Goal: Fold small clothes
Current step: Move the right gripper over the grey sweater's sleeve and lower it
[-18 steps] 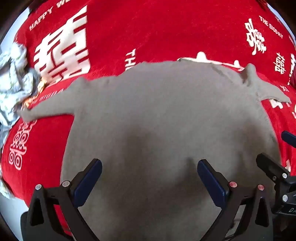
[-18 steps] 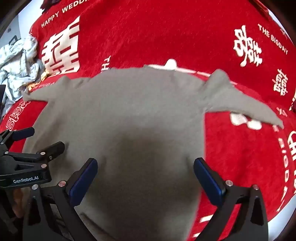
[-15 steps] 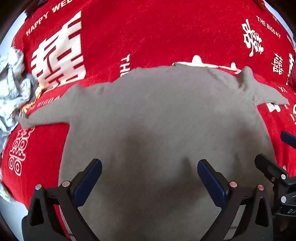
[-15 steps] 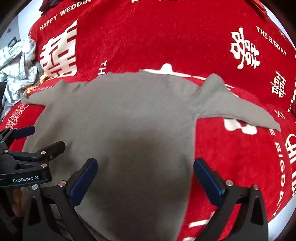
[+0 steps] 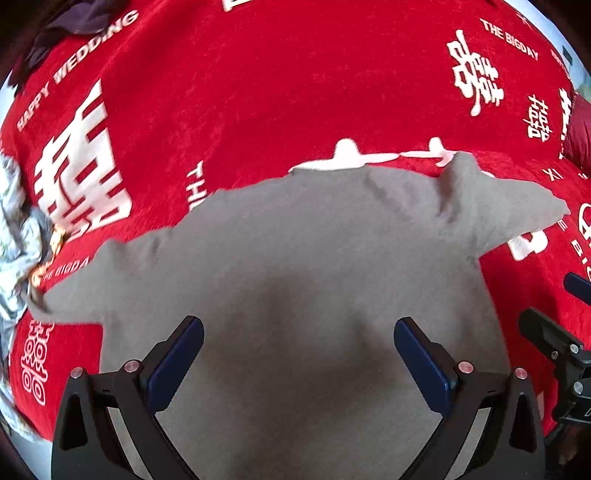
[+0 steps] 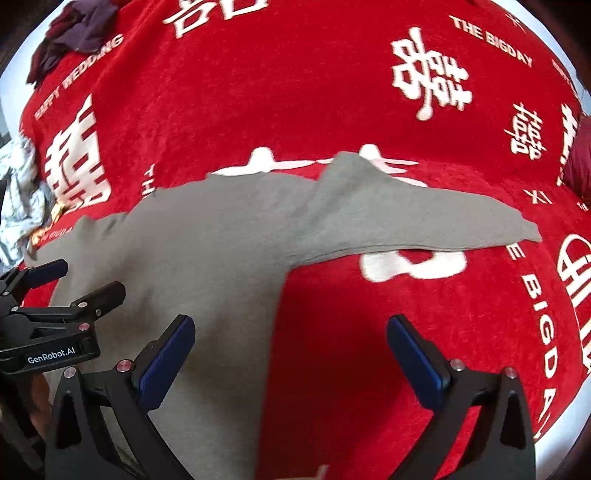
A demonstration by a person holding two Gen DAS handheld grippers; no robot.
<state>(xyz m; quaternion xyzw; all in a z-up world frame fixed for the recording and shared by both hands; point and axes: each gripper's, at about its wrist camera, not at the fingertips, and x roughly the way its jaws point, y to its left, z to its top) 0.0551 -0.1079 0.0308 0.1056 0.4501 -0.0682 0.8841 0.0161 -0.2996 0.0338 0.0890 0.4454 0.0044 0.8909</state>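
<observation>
The right gripper (image 6: 290, 354) has shifted rightward, now straddling the side edge of the flat grey long-sleeved knit top (image 6: 221, 236) on the red printed blanket (image 6: 258, 92); the left gripper (image 5: 298, 357) hovers over its body. Both gape wide, empty.

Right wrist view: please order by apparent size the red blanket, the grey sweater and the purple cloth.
1. red blanket
2. grey sweater
3. purple cloth; it lies farthest from the camera, so its true size is unsure.

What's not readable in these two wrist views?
- Sweater hem: both views, cut off at the bottom edge behind the fingers.
- Left cuff: left view, blurred against the pale cloth pile.
- Dark clothes: right view, too small at the rim to identify.
</observation>
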